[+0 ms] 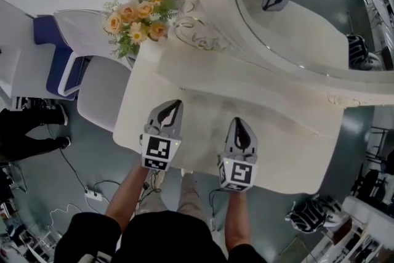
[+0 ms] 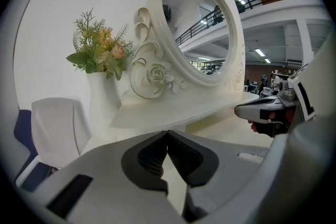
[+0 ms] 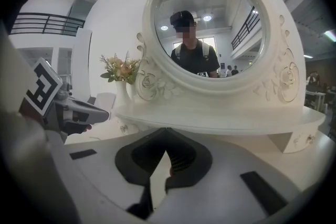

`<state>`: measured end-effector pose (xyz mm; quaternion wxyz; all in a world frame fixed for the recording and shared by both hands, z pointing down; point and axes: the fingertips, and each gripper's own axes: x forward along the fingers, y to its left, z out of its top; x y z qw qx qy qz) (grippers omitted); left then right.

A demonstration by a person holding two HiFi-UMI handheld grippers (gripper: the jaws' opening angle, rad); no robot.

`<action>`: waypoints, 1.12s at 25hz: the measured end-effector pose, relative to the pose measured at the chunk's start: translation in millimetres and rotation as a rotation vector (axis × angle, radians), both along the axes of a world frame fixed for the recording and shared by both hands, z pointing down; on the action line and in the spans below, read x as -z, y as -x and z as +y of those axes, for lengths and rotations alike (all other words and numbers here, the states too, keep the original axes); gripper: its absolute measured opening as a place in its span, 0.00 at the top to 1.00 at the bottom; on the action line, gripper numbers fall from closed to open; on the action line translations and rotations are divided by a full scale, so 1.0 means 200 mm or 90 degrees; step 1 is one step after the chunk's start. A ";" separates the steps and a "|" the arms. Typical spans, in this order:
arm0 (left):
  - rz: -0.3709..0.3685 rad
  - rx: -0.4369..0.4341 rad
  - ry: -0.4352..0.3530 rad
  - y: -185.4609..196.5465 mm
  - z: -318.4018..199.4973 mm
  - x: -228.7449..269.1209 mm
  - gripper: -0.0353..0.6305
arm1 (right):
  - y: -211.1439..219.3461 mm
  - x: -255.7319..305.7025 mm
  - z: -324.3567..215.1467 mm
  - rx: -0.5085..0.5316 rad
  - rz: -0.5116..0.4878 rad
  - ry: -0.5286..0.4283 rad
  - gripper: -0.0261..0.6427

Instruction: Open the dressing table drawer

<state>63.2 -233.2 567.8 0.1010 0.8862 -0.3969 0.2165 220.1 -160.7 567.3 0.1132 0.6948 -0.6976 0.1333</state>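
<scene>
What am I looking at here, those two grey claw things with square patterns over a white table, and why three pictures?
No robot here: a person holds a two-jaw gripper in each hand. The top-down picture comes from a camera on the person's head; it shows the left gripper and the right gripper over the cream dressing table. The other two pictures come from a camera riding on each gripper, looking along its jaws. The patterned cubes belong to the grippers. Both pairs of jaws are shut and hold nothing. At the table's back stand an oval mirror and a white vase of orange flowers. No drawer shows clearly.
</scene>
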 end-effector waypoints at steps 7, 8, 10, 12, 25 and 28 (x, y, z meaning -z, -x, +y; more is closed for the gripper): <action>-0.001 0.030 0.024 0.01 -0.05 -0.08 0.94 | -0.01 -0.06 0.00 0.009 0.002 0.013 0.96; -0.004 0.030 0.037 0.00 -0.05 -0.11 0.93 | -0.02 -0.06 0.00 0.010 0.004 0.014 0.96; -0.013 0.030 0.063 0.00 -0.06 -0.17 0.84 | -0.02 -0.08 0.00 0.012 0.006 0.020 0.96; -0.024 0.037 0.076 0.00 -0.07 -0.22 0.79 | -0.02 -0.09 0.00 0.015 0.004 0.020 0.96; -0.037 0.073 0.066 -0.02 -0.19 -0.34 0.71 | -0.06 -0.15 0.00 0.021 0.006 0.031 0.96; -0.037 0.076 0.062 -0.03 -0.21 -0.34 0.71 | -0.07 -0.17 0.00 0.019 0.003 0.037 0.96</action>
